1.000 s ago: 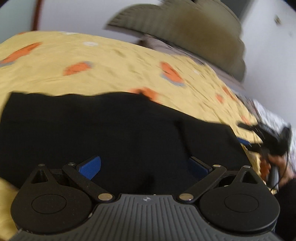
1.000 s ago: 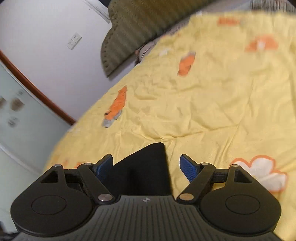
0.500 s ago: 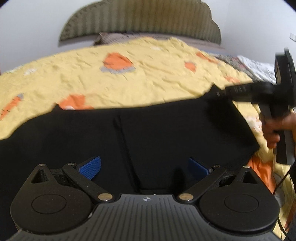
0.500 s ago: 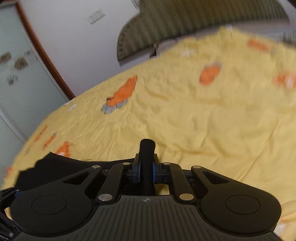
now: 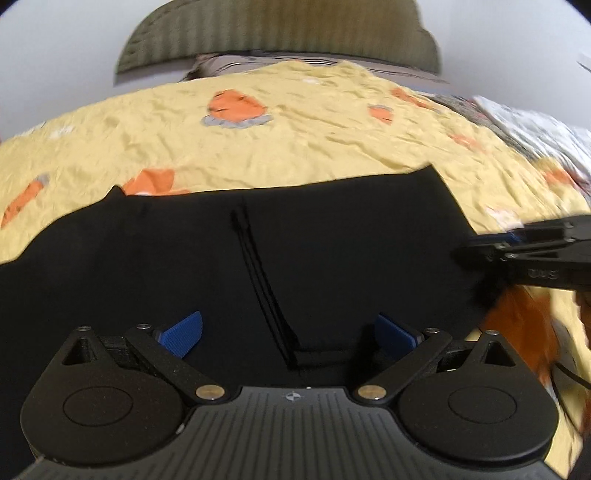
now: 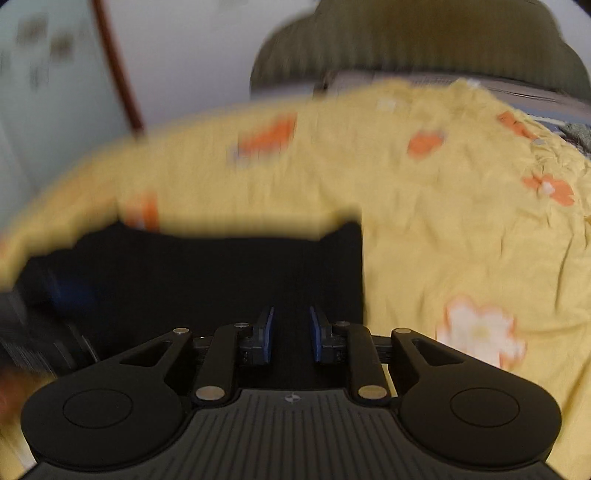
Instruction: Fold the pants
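Yellow bedspread | black pants flat for folding | left gripper agape, empty | right gripper reopening slightly, seemingly holding nothing

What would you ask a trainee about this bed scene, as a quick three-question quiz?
1. True or false: the left gripper hovers with its jaws wide open over the black pants.
2. What do the pants lie on? A. a wooden table; B. a yellow bedspread with orange prints; C. a grey carpet.
3. Fill in: the olive ribbed piece against the wall at the far end of the bed is the ______.

Key: 1 true; 2 B; 3 headboard.
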`<state>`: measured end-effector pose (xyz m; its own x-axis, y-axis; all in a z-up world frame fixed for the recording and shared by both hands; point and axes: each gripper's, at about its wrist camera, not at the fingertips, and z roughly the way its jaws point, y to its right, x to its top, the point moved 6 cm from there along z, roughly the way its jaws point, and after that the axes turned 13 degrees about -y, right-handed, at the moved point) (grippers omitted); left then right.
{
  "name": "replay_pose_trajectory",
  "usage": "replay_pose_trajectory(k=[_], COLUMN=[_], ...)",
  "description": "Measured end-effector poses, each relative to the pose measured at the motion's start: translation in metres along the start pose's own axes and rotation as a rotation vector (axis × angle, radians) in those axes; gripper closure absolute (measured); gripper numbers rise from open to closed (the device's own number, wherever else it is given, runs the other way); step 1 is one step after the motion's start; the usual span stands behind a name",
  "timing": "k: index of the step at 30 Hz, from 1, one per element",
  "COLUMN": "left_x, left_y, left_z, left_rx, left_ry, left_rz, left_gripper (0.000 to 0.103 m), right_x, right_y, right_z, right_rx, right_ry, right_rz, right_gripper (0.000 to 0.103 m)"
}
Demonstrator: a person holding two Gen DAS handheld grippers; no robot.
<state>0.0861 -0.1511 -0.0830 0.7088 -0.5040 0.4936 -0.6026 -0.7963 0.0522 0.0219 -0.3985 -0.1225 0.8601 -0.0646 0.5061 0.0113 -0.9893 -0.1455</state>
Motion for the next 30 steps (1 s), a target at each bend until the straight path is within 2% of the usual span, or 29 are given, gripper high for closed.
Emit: replay_pose_trajectory(k=[2, 3, 5, 7, 8, 9, 10, 12, 13, 15, 18, 20, 22, 23, 27, 30], left_x=[-0.008, -0.012, -0.02, -0.029, -0.036, -0.042, -0.05, -0.066, -0.073, -0.088, -0.105, -0.118, -0.132, -0.138, -0.16, -0.171], left_y=[-0.009, -0.016, -0.036, -0.06, -0.075, -0.09, -0.107, -0.14, -0.155, -0.188, -0.231, -0.256, -0.279, -0.287, -0.307, -0.315], left_z=[-0.013, -0.02, -0.034, -0.048, -0.054, -0.058, -0.061, -0.063, -0.065, -0.076, -0.102, -0.121, -0.136, -0.142, -0.154, -0.149], left_rx=[0.018, 0.044, 0.104, 0.161, 0.193, 0.22, 0.244, 0.262, 0.256, 0.222, 0.15, 0.095, 0.061, 0.034, -0.101, -0.2], left_ry=[0.02, 0.037, 0.065, 0.083, 0.085, 0.079, 0.062, 0.021, 0.01, 0.026, 0.099, 0.139, 0.172, 0.187, 0.203, 0.192], left_rz=[-0.001, -0.018, -0.056, -0.095, -0.121, -0.151, -0.191, -0.277, -0.33, -0.451, -0.618, -0.743, -0.852, -0.888, -0.977, -1.016], left_gripper=[0.003, 0.002, 0.002, 0.002, 0.002, 0.002, 0.002, 0.002, 0.003, 0.003, 0.003, 0.002, 0.002, 0.002, 0.002, 0.002], right_x=[0.003, 0.006, 0.012, 0.013, 0.011, 0.006, 0.003, 0.007, 0.011, 0.021, 0.032, 0.028, 0.015, 0.007, -0.022, -0.037], right_y=[-0.006, -0.013, -0.029, -0.043, -0.05, -0.057, -0.065, -0.077, -0.085, -0.115, -0.187, -0.25, -0.309, -0.336, -0.41, -0.439], right_z=[-0.011, -0.019, -0.026, -0.015, -0.003, 0.01, 0.011, 0.006, -0.001, -0.017, -0.032, -0.034, -0.033, -0.03, -0.008, 0.005], right_rx=[-0.051, -0.066, -0.005, 0.068, 0.058, 0.0, -0.066, -0.16, -0.198, -0.204, -0.114, -0.026, 0.006, -0.004, -0.173, -0.176], right_ry=[0.01, 0.053, 0.106, 0.084, 0.045, -0.008, 0.024, 0.025, 0.056, 0.138, 0.219, 0.244, 0.29, 0.315, 0.409, 0.407], right_rz=[0.022, 0.019, 0.011, -0.011, -0.032, -0.081, -0.137, -0.149, -0.155, -0.2, -0.287, -0.431, -0.6, -0.698, -1.007, -1.099], right_gripper=[0.083, 0.083, 0.079, 0.062, 0.043, 0.038, 0.035, 0.033, 0.033, 0.033, 0.033, 0.032, 0.032, 0.032, 0.032, 0.033])
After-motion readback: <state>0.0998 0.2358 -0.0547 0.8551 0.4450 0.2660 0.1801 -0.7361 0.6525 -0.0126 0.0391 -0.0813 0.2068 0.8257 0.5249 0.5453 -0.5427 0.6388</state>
